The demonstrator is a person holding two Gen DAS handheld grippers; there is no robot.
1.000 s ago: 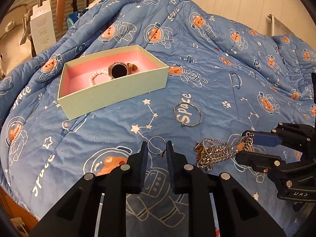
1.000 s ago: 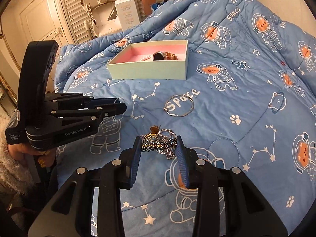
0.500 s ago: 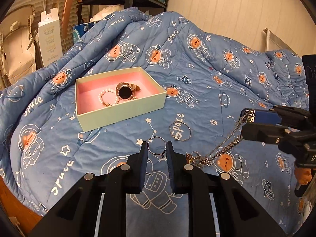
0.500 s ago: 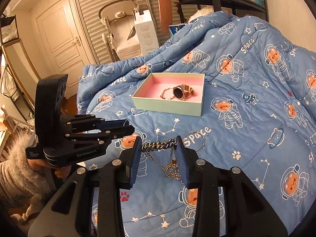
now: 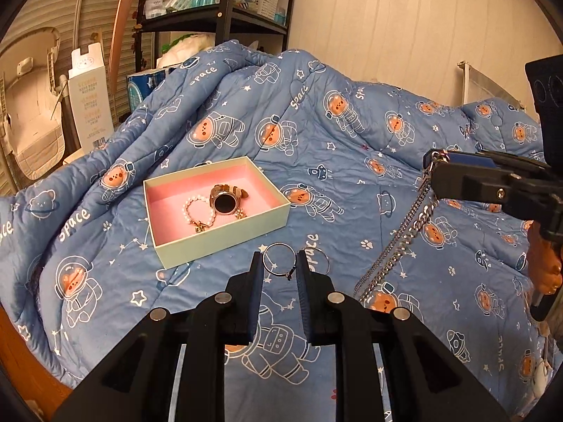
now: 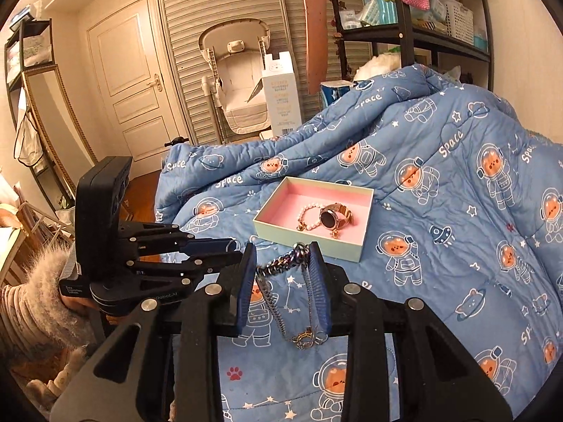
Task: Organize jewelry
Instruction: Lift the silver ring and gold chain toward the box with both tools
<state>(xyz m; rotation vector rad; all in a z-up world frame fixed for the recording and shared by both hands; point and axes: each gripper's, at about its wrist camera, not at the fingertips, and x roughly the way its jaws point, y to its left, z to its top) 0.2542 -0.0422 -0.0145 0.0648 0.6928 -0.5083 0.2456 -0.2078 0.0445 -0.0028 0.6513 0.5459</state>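
A blue space-print quilt [image 5: 352, 147] covered the bed. Far on it sat the pale box [image 5: 225, 235] with pink lining, holding a watch [image 5: 223, 204] and pearl bracelet [image 5: 197, 211]. The right gripper [image 6: 281, 263] was clamped on a silver chain [image 6: 271, 295] — it dangled clear of the quilt. The left gripper [image 5: 279, 265] pinched a thin ring [image 5: 279, 258], held aloft near the box.

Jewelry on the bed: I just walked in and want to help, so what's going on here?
A person is sorting jewelry into the pink-lined box on the blue quilt. The left hand-held gripper holds a thin ring; the right hand-held gripper holds a silver chain that dangles above the quilt. A watch and pearl bracelet already lie in the box. One thin bangle remains on the quilt.
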